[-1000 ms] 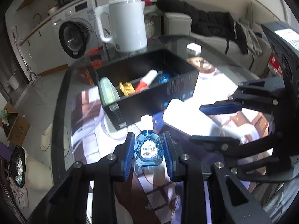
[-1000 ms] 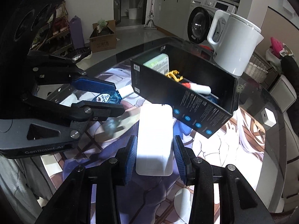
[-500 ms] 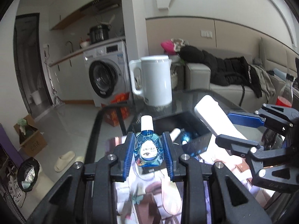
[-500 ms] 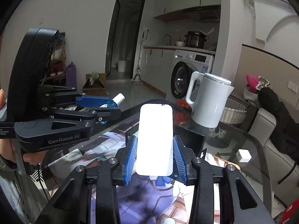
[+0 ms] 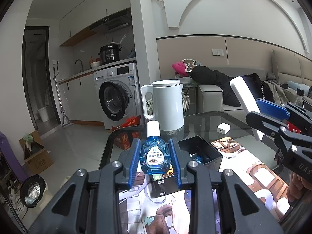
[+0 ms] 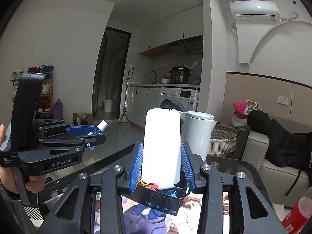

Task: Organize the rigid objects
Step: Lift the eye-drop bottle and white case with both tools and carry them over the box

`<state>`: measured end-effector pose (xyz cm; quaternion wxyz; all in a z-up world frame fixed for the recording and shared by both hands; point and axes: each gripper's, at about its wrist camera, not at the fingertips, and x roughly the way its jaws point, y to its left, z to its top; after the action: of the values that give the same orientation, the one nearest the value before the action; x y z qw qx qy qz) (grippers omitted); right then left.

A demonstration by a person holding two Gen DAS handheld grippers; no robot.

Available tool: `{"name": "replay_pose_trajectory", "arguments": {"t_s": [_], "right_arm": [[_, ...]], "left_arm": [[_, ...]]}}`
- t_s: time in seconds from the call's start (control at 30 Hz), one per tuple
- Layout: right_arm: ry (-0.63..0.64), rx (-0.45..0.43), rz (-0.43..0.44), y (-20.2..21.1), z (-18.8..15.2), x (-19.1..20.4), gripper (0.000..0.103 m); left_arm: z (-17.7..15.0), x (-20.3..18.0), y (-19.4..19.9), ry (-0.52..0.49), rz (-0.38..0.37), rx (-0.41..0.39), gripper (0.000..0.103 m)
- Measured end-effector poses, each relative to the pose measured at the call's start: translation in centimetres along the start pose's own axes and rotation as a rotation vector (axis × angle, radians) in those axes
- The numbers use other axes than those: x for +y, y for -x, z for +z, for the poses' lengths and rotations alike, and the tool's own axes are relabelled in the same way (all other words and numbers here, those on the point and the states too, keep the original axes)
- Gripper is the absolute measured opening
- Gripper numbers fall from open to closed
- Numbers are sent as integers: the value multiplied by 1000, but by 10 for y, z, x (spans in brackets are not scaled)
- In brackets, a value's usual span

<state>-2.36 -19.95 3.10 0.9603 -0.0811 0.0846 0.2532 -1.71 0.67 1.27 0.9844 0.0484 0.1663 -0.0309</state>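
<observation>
Nearest: left gripper [image 5: 155, 160], pads clamped on a blue eye-drop bottle [image 5: 154, 158], white cap up; right gripper [image 6: 161, 166], pads clamped on a white flat case [image 6: 161, 146], upright. Below, beyond both: black box [image 5: 202, 152] on glass table [image 5: 204, 120]. Farther: white kettle [image 5: 165, 105].

Your left gripper [image 5: 155, 162] has blue pads around a clear blue eye-drop bottle [image 5: 154, 156] with a white cap; your right gripper [image 6: 161, 167] carries a plain white slab [image 6: 161, 146]. The box [image 5: 200, 154] is black, the kettle [image 5: 165, 105] white.
</observation>
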Motion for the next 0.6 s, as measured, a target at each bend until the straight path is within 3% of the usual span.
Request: {"name": "replay_pose_trajectory", "arguments": {"t_s": [0.37,0.6], "right_arm": [[-21,-27,-17,-11,13,-6,39],[-36,-42,-49,-42,27,-11,39]], "left_arm": [[19,-4,-13,48,1,-32,28],[33,0,-44,110,-6,-27,28]]}}
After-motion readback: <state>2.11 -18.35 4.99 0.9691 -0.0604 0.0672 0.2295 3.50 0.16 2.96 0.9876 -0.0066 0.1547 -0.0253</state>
